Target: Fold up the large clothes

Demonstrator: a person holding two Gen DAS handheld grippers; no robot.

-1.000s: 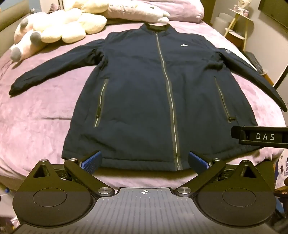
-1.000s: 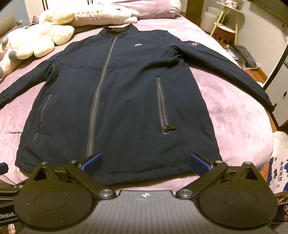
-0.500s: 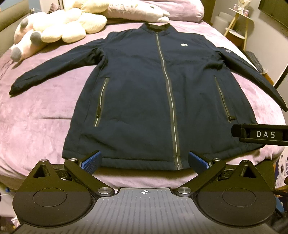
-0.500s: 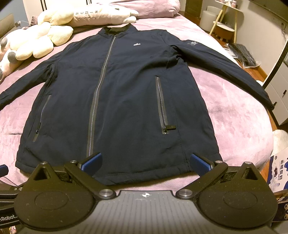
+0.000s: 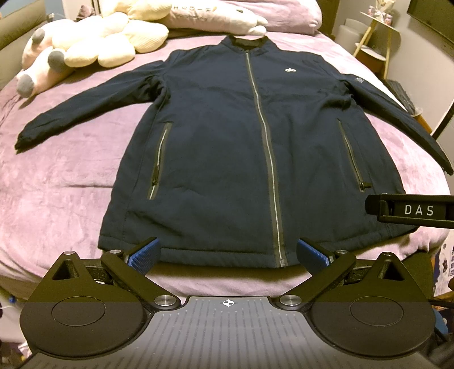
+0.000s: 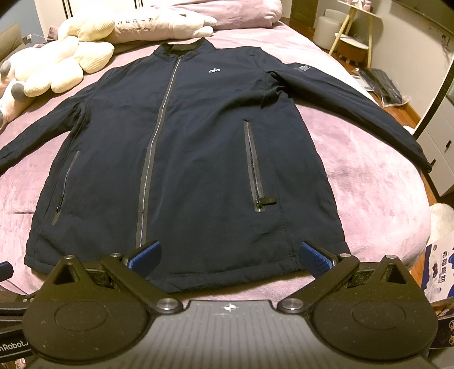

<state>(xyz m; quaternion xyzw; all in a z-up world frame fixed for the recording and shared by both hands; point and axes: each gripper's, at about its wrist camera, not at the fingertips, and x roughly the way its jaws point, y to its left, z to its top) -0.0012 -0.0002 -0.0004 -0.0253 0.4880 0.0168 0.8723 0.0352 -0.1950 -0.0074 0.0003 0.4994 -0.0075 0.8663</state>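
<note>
Your navy jacket (image 5: pixel 227 159) lies flat, zipped, sleeves spread wide, on the purple bedspread (image 5: pixel 56 181) (plush toys (image 5: pixel 93 48) at the far left); your left gripper (image 5: pixel 227 254) and right gripper (image 6: pixel 229 255) hover spread at its near hem, barely nearer than a second ago.

White "alo" logo on the chest of the navy jacket (image 6: pixel 198 136), "DAS" on the black right gripper (image 5: pixel 417 210) body, partial "nRobot" on the left gripper (image 6: pixel 11 347) body, unreadable print on the long pillow (image 6: pixel 142 24)
</note>
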